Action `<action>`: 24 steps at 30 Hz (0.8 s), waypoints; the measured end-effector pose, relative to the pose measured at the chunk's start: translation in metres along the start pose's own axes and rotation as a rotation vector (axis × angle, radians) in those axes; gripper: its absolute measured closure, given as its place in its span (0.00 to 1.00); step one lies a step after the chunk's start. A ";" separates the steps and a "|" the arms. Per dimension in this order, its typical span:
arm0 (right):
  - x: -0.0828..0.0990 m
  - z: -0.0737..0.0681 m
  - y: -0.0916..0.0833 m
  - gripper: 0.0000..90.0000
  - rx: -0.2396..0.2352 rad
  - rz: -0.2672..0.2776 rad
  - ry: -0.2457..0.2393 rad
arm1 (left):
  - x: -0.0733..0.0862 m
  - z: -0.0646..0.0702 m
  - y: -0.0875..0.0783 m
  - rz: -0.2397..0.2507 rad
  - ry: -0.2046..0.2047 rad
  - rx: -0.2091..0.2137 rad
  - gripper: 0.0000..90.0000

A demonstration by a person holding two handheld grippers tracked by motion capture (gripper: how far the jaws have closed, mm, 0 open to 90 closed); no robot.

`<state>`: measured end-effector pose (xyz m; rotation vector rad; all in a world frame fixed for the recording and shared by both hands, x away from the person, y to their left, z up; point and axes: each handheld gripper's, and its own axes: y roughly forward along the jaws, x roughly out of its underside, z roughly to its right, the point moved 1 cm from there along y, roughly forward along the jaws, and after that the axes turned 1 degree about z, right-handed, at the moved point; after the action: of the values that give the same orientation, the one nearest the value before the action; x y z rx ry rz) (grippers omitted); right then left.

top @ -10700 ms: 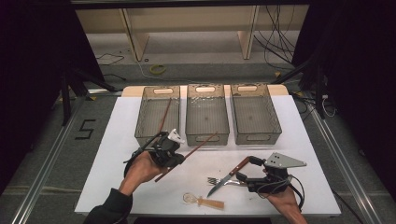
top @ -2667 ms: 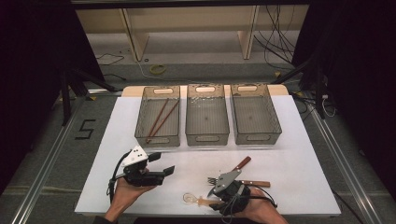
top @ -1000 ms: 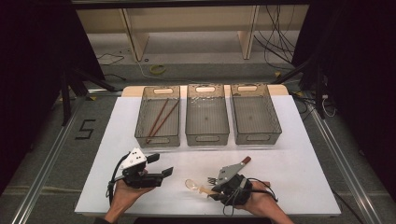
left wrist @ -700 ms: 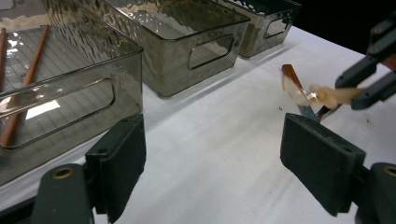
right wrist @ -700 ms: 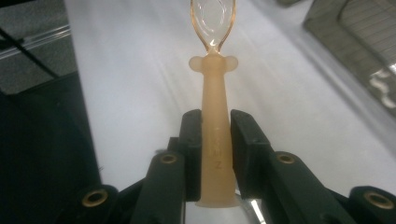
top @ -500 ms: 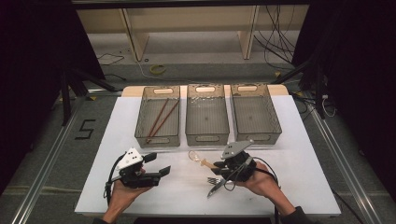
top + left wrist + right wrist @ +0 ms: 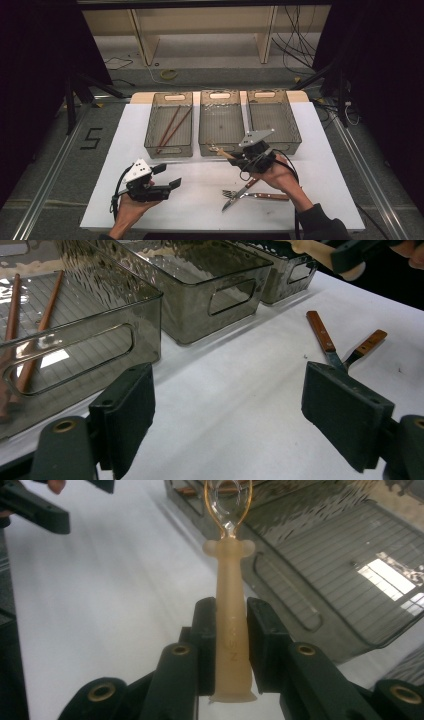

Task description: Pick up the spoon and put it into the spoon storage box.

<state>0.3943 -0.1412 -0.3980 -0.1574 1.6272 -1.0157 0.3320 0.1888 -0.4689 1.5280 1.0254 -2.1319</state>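
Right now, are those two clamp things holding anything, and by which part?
The right gripper grips a small spoon by its beige handle; the left gripper is open, holding nothing.

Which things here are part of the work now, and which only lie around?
In use: right gripper, spoon clamped in it, middle bin.
Lying about: fork, knife, chopsticks in left bin, right bin, left gripper.

Lab: black curtains (image 7: 45, 45), floor cables (image 7: 300, 45)
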 end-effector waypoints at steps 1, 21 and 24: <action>-0.002 0.003 0.000 0.84 0.004 0.002 0.003 | 0.000 0.000 0.000 0.000 0.000 0.000 0.23; -0.032 0.052 0.017 0.84 0.101 0.006 0.084 | 0.001 -0.001 0.000 0.002 0.002 -0.002 0.23; -0.035 0.058 0.022 0.84 0.110 0.000 0.093 | 0.000 -0.002 0.000 0.005 0.003 -0.003 0.23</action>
<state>0.4643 -0.1379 -0.3852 -0.0358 1.6503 -1.1241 0.3329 0.1905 -0.4695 1.5315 1.0236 -2.1243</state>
